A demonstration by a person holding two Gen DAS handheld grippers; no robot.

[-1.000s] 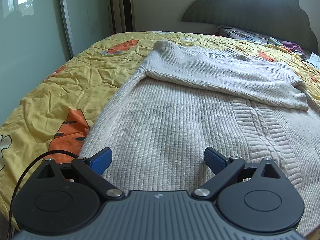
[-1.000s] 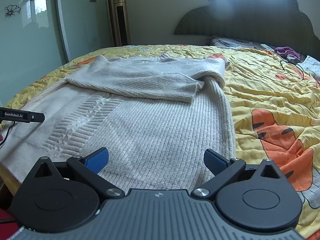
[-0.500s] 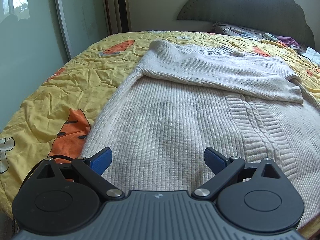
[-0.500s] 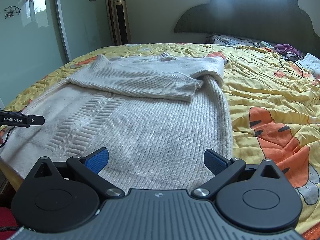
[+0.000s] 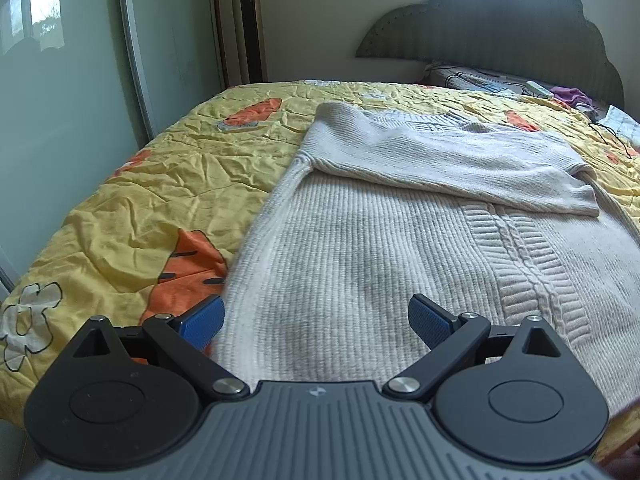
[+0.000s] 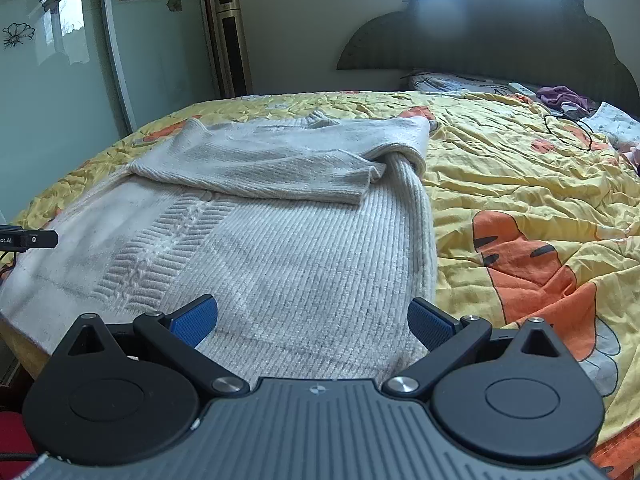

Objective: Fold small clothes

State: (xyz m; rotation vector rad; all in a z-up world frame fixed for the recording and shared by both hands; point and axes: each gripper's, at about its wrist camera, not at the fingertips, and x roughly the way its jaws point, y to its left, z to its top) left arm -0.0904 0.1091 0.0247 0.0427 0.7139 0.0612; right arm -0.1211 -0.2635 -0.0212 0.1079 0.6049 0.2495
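A cream ribbed knit sweater (image 5: 380, 248) lies flat on the bed, both sleeves folded across its upper part (image 5: 448, 164). It also shows in the right wrist view (image 6: 280, 248). My left gripper (image 5: 316, 326) is open and empty, just above the sweater's near left hem corner. My right gripper (image 6: 312, 322) is open and empty, just above the near right hem corner. The left gripper's side (image 6: 28, 238) shows at the left edge of the right wrist view.
The yellow bedspread (image 5: 160, 184) with orange carrot prints covers the bed. A dark headboard (image 5: 500, 28), pillows and small items (image 6: 560, 96) are at the far end. Glass wardrobe doors (image 5: 80, 80) and a tower fan (image 5: 248, 24) stand to the left.
Both grippers have drawn back slightly and tilted up, so more of the room shows. The left gripper has shifted left toward the hem corner. Jaws stay open; the sweater has not moved.
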